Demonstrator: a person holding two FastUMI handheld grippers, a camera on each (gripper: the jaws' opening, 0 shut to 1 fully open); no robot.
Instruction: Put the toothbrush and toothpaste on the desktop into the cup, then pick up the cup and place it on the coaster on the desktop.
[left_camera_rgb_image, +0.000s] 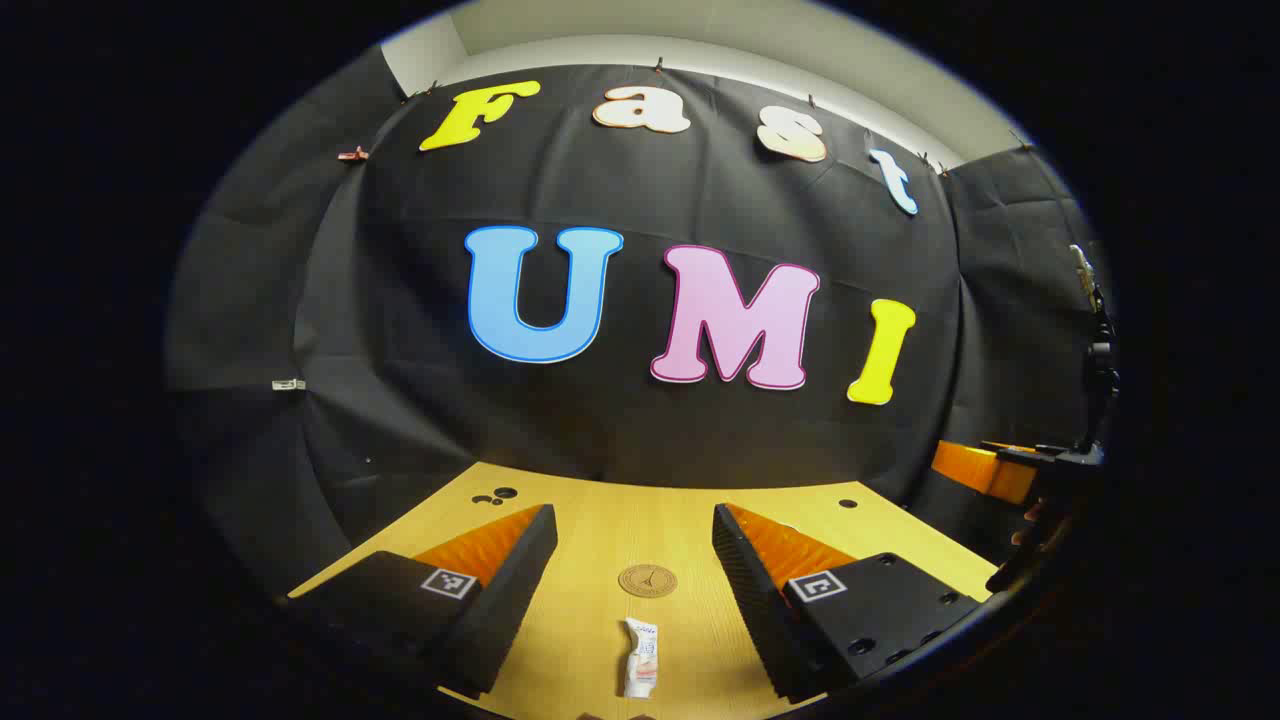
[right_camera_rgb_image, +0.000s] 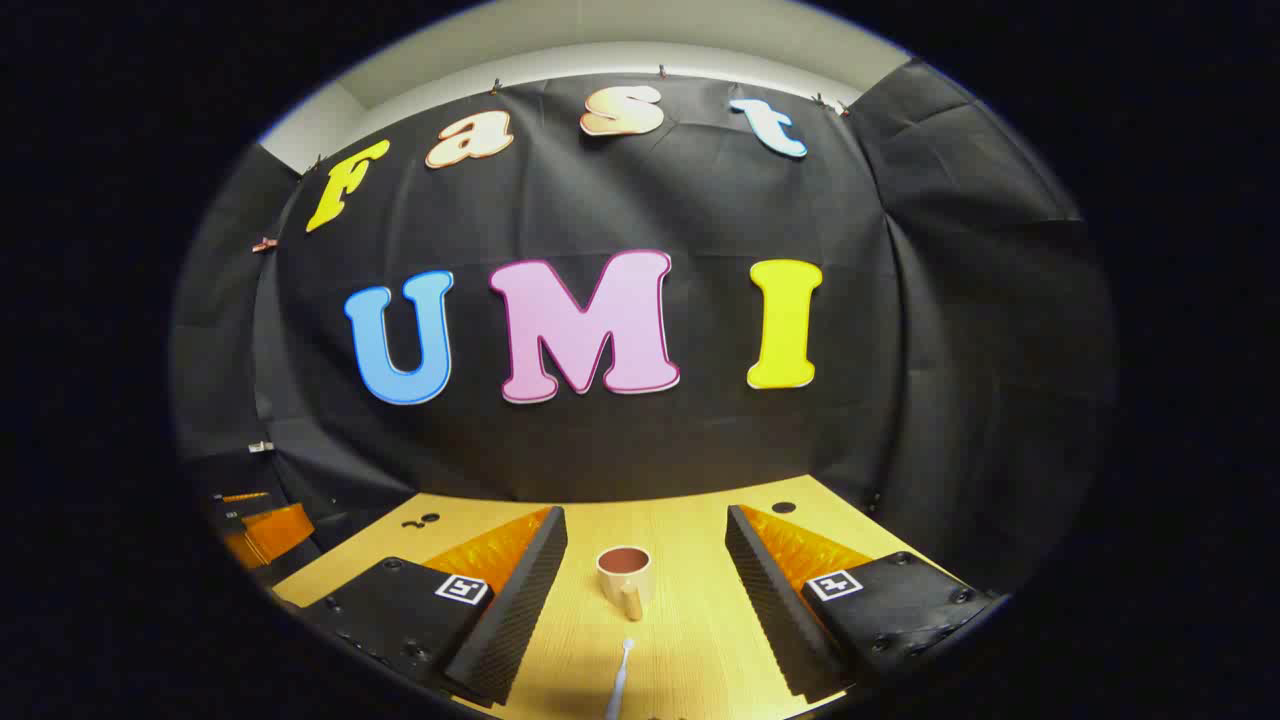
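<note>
Nothing grabbed yet: both tongs, left (left_camera_rgb_image: 634, 600) & right (right_camera_rgb_image: 646, 600), gape apart over worktop (left_camera_rgb_image: 600, 520); next, prob. drop onto toothpaste (left_camera_rgb_image: 640, 657) / toothbrush (right_camera_rgb_image: 618, 680), then cup (right_camera_rgb_image: 625, 576).

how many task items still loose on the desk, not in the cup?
2. Toothpaste lies flat between the left claw's fingers, nearer than the coaster. Toothbrush lies in front of the cup, partly cut off at the view's bottom edge.

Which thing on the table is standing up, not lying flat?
The cup. It stands upright with its open mouth facing up. The toothbrush lies flat in front of it, and the toothpaste and the round coaster lie flat too.
</note>
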